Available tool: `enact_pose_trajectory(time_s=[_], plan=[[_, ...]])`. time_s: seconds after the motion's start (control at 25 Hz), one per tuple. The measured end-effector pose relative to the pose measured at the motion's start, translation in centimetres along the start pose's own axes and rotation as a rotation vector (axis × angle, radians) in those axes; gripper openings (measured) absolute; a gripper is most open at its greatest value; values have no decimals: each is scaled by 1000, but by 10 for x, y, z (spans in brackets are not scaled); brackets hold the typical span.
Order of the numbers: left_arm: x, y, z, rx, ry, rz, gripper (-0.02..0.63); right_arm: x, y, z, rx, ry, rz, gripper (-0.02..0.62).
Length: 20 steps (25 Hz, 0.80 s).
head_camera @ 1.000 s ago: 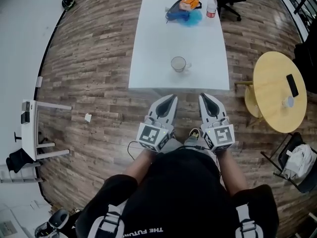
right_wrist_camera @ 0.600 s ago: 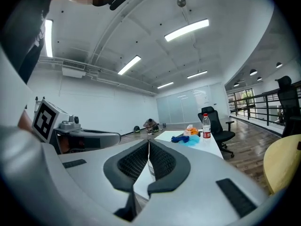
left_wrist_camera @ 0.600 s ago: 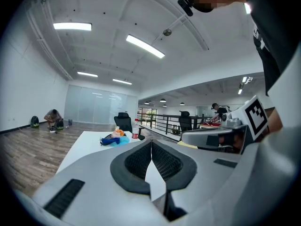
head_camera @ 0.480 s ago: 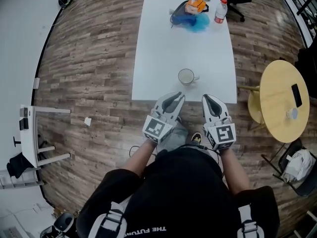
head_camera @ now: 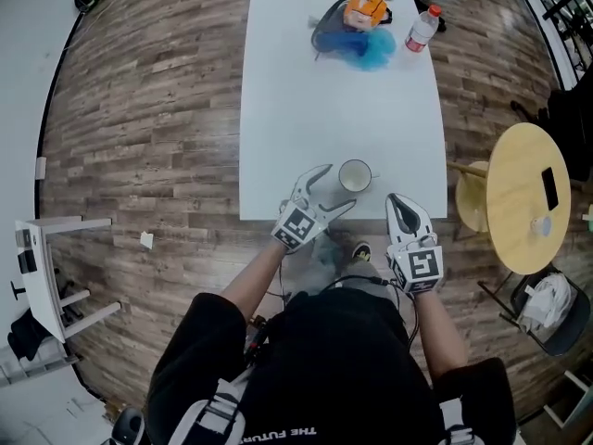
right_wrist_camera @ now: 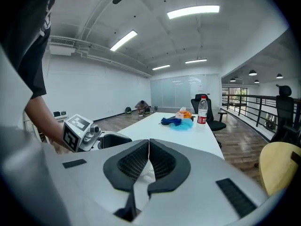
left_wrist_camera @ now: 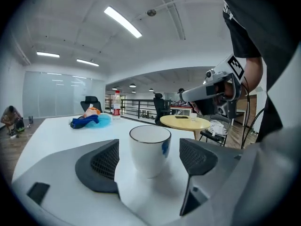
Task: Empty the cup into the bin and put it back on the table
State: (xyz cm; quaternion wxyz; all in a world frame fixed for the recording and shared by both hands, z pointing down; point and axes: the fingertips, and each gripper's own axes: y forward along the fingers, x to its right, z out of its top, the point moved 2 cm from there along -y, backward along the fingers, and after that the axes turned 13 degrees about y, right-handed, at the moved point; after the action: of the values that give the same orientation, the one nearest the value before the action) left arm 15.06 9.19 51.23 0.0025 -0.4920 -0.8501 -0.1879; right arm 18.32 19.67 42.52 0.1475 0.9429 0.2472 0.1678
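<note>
The cup [head_camera: 355, 175] stands upright near the table's [head_camera: 306, 109] lower edge, centre frame: long axis vertical, mouth up, handle pointing right. The left gripper's [head_camera: 337, 186] jaws have just been opening and stand wide, the cup between them, untouched. The right gripper [head_camera: 400, 198], lower right, is closed and empty.

White table [head_camera: 306, 109] with cup [head_camera: 355, 175], bottle [head_camera: 422, 28], cloth [head_camera: 359, 50]
</note>
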Motion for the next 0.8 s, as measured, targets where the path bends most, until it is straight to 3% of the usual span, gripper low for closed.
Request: enact_pose_trajectory(time_s=[0.4,0.8], plan=[[-4,50,-7,105,29,-129,390,46,48,-26,-55,-25,12,17],[-1,70,-9,85,20,-228,390,68,66,-47,-98,-20,40,17]])
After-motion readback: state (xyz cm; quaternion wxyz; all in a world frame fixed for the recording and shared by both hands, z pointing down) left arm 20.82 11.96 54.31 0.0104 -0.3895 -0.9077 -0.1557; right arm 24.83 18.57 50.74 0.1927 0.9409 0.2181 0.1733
